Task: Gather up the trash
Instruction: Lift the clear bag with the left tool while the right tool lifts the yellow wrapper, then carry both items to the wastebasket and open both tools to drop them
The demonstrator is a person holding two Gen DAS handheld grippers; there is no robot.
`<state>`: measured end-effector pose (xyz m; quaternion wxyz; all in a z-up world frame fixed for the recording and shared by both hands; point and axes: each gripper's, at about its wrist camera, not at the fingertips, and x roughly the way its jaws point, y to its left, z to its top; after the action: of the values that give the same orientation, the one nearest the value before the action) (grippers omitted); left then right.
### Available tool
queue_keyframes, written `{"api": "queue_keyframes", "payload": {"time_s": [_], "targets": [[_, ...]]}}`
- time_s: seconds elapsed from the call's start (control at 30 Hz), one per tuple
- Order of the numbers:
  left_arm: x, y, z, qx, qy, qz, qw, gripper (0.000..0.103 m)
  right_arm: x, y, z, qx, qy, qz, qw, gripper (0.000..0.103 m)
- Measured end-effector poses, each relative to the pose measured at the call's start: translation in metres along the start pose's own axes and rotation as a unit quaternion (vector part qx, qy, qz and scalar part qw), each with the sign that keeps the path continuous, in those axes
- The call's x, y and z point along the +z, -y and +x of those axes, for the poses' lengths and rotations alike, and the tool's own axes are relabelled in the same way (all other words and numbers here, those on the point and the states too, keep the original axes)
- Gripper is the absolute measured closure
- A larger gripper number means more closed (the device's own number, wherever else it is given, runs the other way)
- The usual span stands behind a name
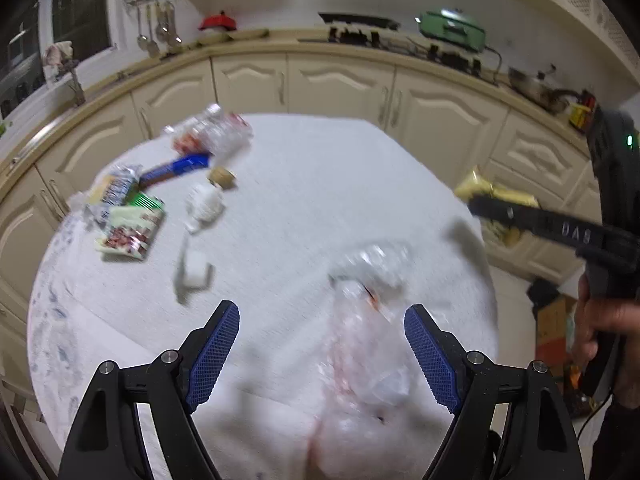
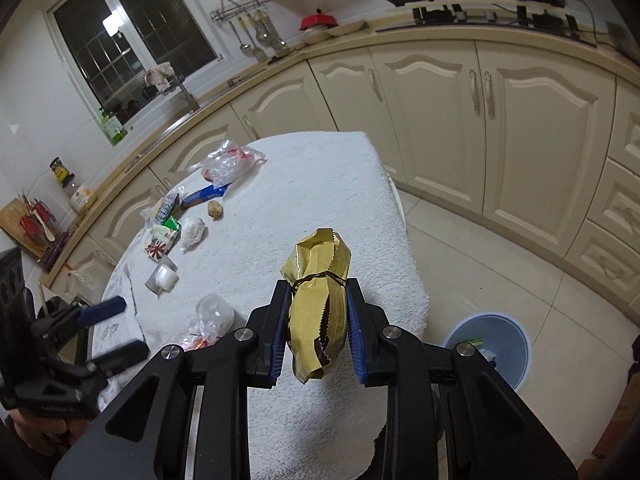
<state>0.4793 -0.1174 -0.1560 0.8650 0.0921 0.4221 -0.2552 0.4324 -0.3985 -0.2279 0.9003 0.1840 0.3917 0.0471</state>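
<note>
My left gripper is open over the white-covered table. A crumpled clear plastic bag lies blurred in and just beyond the gap, and neither pad touches it. My right gripper is shut on a gold snack packet tied with a dark band, held above the table's right edge. In the right wrist view the left gripper shows at lower left, with the clear bag ahead of it. The gold packet also shows at the right of the left wrist view.
More trash lies at the table's far left: a clear bag with red inside, a blue wrapper, green and white packets, a crumpled tissue, a small white cup. A blue bin stands on the floor, right of the table. Cabinets line the back.
</note>
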Motion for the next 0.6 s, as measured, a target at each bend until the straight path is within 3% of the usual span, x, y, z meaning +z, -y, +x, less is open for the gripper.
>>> {"api": "queue_keyframes", "payload": {"time_s": [0.1, 0.17, 0.2, 0.6], "targets": [[-0.005, 0.013, 0.012, -0.009, -0.029, 0.01, 0.9995, 0.025, -0.003, 0.0, -0.007, -0.004, 0.004, 0.0, 1.0, 0.076], [-0.005, 0.02, 0.026, -0.025, -0.053, 0.015, 0.9982, 0.055, -0.004, 0.003, -0.011, -0.008, 0.005, 0.002, 1.0, 0.076], [-0.006, 0.022, 0.034, -0.019, -0.065, 0.016, 0.9976, 0.076, -0.005, 0.005, -0.012, -0.01, 0.005, 0.005, 1.0, 0.076], [0.029, 0.042, 0.024, -0.059, -0.009, 0.017, 0.998, 0.079, -0.008, 0.042, -0.039, -0.039, 0.026, 0.039, 0.998, 0.076]]}}
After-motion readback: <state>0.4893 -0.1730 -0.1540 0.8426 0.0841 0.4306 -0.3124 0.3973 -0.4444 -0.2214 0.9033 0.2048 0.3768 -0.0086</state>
